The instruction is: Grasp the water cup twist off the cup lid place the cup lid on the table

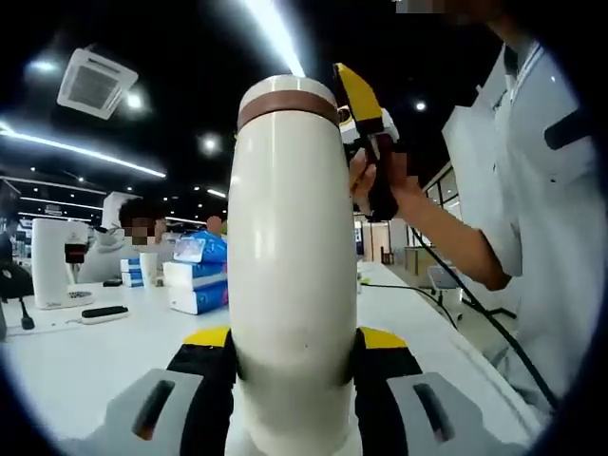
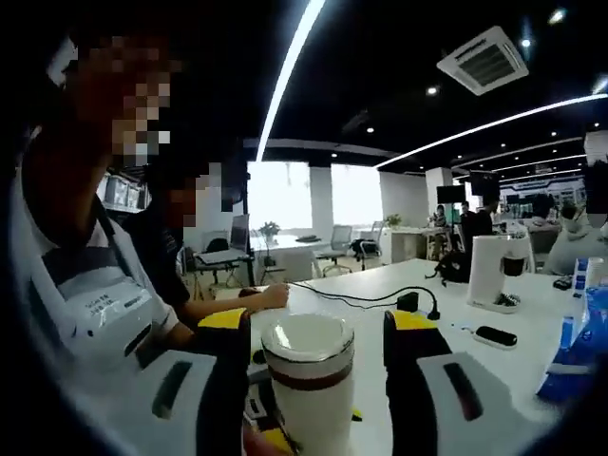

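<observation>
Left gripper (image 1: 294, 366) clamped on the body of the white cup (image 1: 293, 256), holding it upright above the table (image 1: 85, 356). Lid (image 1: 289, 95) with brown band on top. Right gripper (image 2: 318, 356) poised over the lid, jaws spread either side, not touching. Hand (image 1: 366, 176) raised beside the cup top, forearm angled down toward the person.

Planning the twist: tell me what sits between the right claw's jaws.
The water cup's lid, in the right gripper view; whether the jaws touch it is unclear.
</observation>
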`<state>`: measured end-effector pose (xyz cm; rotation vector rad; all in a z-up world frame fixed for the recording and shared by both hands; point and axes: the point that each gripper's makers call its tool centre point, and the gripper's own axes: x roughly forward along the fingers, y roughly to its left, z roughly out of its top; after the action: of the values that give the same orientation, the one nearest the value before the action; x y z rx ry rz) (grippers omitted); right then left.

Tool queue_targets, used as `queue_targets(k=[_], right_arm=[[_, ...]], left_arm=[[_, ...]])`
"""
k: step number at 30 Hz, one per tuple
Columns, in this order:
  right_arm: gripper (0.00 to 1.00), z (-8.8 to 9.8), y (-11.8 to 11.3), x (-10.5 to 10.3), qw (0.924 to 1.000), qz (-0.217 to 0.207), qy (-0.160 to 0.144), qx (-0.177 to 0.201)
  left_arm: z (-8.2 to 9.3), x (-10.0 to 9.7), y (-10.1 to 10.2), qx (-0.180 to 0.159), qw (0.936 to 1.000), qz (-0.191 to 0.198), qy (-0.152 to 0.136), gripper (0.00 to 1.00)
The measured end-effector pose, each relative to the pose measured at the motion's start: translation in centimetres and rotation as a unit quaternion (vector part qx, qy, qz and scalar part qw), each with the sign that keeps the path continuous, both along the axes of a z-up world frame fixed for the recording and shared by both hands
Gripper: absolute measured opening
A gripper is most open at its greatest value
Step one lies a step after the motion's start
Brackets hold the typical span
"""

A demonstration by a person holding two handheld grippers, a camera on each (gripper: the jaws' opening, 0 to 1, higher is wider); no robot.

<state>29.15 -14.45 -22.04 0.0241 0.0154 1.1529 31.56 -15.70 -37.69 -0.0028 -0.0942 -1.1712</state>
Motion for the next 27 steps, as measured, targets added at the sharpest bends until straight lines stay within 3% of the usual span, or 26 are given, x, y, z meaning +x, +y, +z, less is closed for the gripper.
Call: queue_targets(k=[2, 4, 8, 13, 19, 24, 27], right_arm=[[0.66, 0.3, -0.4, -0.4, 0.9990, -0.043, -0.002, -0.009], [0.70, 0.5, -0.6, -0.8, 0.9955, -0.085, -0.032, -0.027], [0.70, 0.1, -0.4, -2.0, 0.9889, -0.131, -0.052, -0.046], [0.76, -0.7, 0.9, -3.8, 0.9892, -0.141, -0.031, -0.027], [0.85, -2.0, 0.6, -4.9, 0.9795, -0.191, -0.037, -0.054], [0.87, -2.1, 0.3, -5.0, 0.9751, -0.217, -0.026, -0.035], [0.83, -2.0, 0.1, -4.6, 0.9722, -0.234, -0.012, -0.011]], left_arm=[[0.0, 0.0, 0.0, 0.000, 1.0000, 0.000, -0.001, 0.50], [0.0, 0.0, 0.0, 0.000, 1.0000, 0.001, 0.000, 0.50], [0.0, 0.0, -0.1, 0.001, 1.0000, 0.002, -0.001, 0.50], [0.0, -0.1, -0.1, 0.001, 1.0000, 0.002, 0.000, 0.50], [0.0, -0.2, -0.1, 0.002, 1.0000, 0.003, -0.001, 0.50], [0.0, -0.2, -0.1, 0.002, 1.0000, 0.005, -0.002, 0.50], [0.0, -0.2, 0.0, 0.003, 1.0000, 0.006, -0.003, 0.50]])
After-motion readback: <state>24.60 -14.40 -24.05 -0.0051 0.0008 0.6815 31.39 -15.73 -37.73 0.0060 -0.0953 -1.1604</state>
